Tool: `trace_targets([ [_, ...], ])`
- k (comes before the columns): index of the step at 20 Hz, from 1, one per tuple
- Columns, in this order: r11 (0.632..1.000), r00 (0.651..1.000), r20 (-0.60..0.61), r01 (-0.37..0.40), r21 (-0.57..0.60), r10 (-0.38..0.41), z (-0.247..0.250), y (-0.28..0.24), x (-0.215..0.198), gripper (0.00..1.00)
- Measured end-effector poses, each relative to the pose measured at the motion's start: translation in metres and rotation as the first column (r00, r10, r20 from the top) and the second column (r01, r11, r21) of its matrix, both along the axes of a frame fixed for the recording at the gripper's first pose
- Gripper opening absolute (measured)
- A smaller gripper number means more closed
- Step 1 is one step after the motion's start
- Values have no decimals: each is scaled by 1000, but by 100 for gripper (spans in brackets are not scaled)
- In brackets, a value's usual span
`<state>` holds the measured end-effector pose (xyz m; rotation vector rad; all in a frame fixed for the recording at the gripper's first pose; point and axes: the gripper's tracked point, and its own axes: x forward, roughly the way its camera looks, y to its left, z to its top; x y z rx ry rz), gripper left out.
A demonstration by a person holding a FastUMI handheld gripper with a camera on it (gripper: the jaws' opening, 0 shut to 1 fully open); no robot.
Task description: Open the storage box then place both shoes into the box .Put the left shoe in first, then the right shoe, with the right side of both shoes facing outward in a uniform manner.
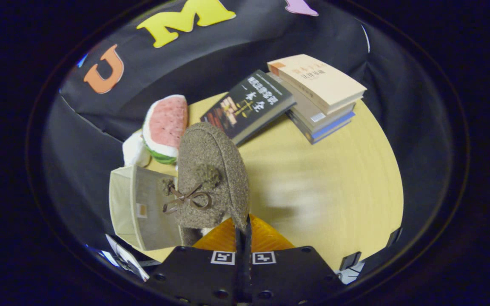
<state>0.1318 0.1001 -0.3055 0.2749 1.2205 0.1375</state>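
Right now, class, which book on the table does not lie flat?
The black-covered book: it leans tilted against the stack of pale books, which lie flat. The jaws are shut on the brown shoe.

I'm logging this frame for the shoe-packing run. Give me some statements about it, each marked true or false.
1. The gripper is shut on the shoe. True.
2. The shoe has a bow on top. True.
3. The shoe already sits inside the storage box. False: it is held up beside the box.
4. A watermelon toy lies beyond the shoe. True.
5. The books lie scattered singly. False: several are stacked, with one dark book leaning beside them.
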Motion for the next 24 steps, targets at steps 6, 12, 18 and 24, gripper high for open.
trace_targets([
  [6,995,998,-39,-43,89,47,40,122,-20,0],
  [12,991,990,-91,-96,96,104,30,233,-43,0],
  [18,997,987,-144,-71,-40,65,-21,288,-53,0],
  [24,981,989,-147,-25,-190,-3,-60,285,-45,0],
])
